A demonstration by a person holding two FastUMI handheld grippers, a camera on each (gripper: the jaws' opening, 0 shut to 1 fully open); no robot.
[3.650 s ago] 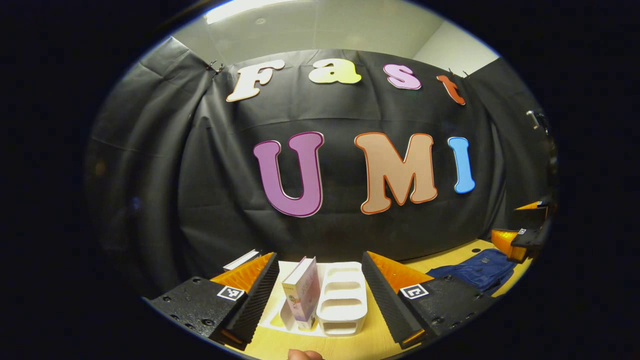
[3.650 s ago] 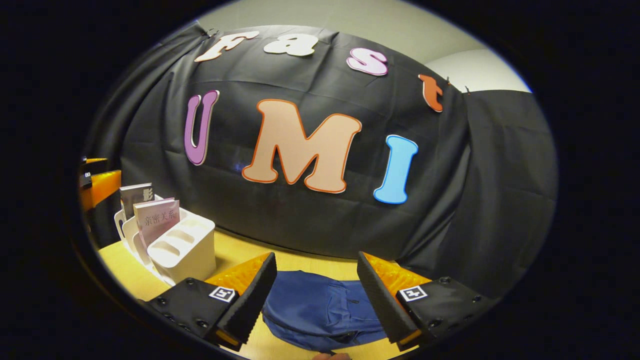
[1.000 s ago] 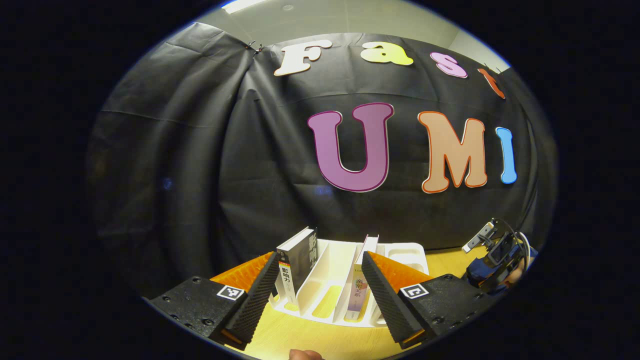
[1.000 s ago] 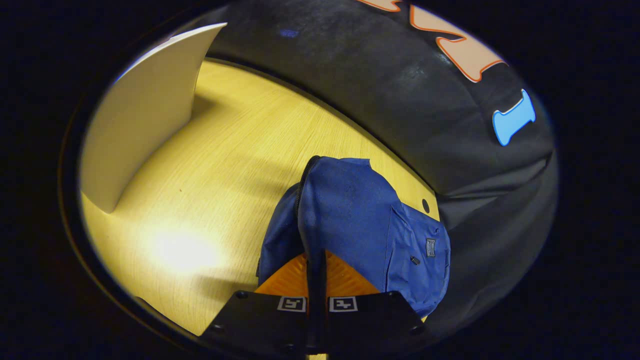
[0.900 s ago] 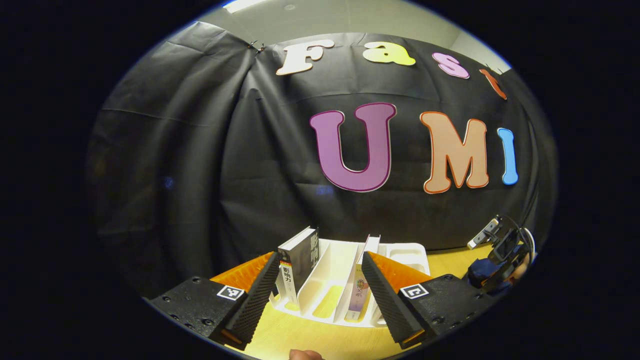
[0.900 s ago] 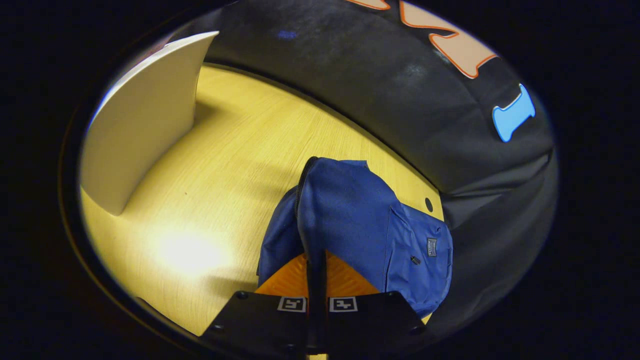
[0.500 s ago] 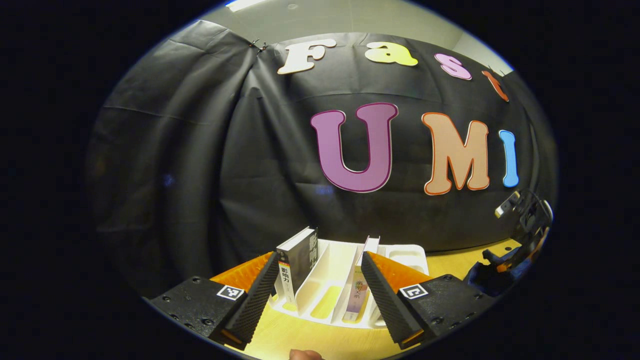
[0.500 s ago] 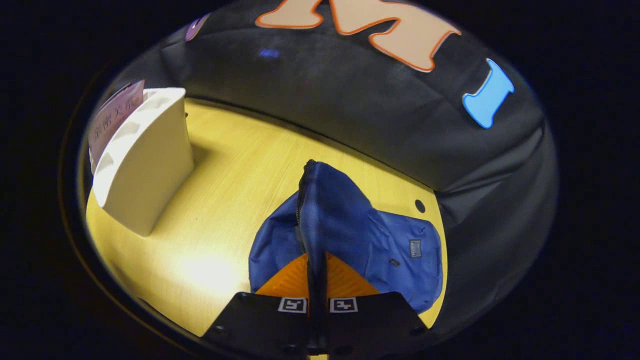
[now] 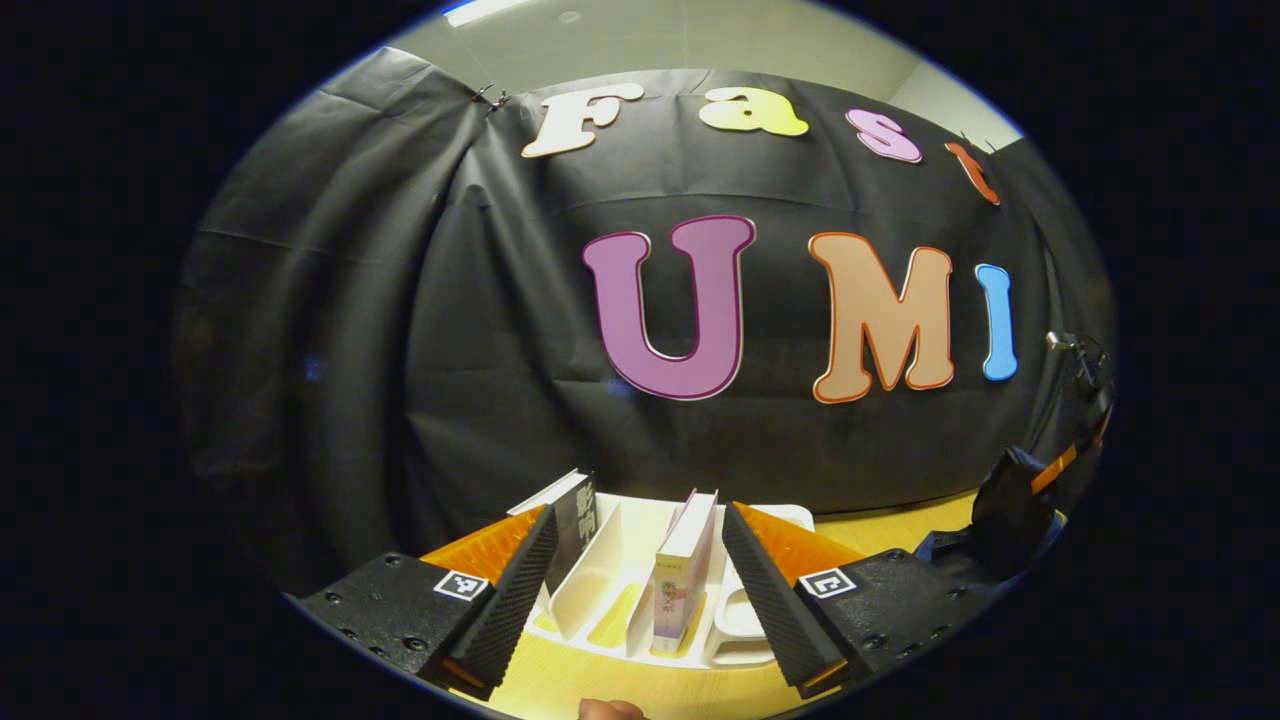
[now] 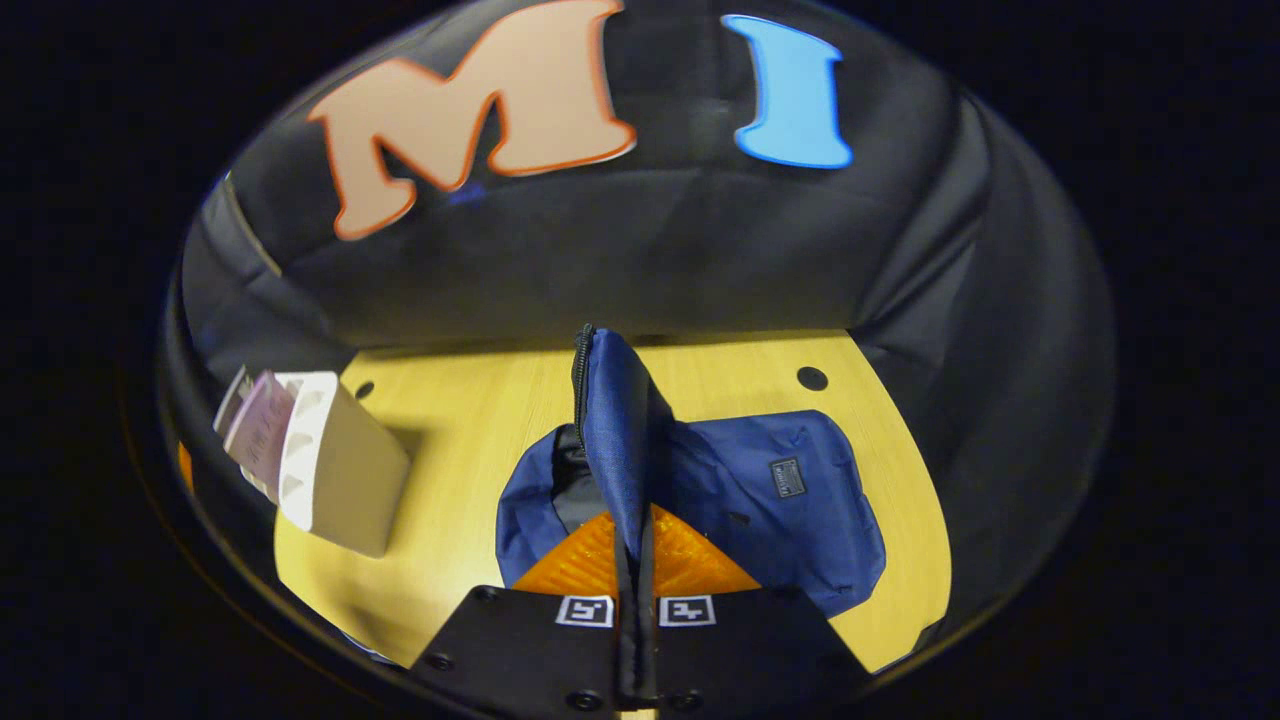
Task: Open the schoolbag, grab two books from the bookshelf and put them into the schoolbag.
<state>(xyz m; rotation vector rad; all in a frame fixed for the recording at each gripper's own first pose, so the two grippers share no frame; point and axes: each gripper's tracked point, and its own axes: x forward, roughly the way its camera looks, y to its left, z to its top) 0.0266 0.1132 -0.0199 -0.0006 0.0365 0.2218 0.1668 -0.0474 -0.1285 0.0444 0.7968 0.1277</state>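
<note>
1. Left gripper view: the left gripper [image 9: 635, 590] is released, its two black ribbed fingers spread wide with nothing between them.
2. Beyond the fingers, the white plastic slotted bookshelf [image 9: 620, 545] stands on the yellow wooden surface [image 9: 560, 685].
3. A dark-covered book [image 9: 572, 522] leans in the leftmost slot of the bookshelf; a white-spined book with a coloured cover [image 9: 684, 568] stands nearly upright in a slot further right, well apart from the fingers.
4. At the right edge of this view, the other gripper's dark body shows above the surface.
5. Right gripper view: the right gripper [image 10: 636, 560] is clenched on a raised fold of the blue fabric schoolbag [image 10: 780, 500], both fingers pressing on the fabric next to the zipper.
6. The rest of the schoolbag lies flat on the surface [image 10: 470, 400], its front pocket facing up.
7. The bookshelf [image 10: 335, 465] stands to the left, apart from the schoolbag, with a pink-covered book [image 10: 255, 420] in it.
</note>
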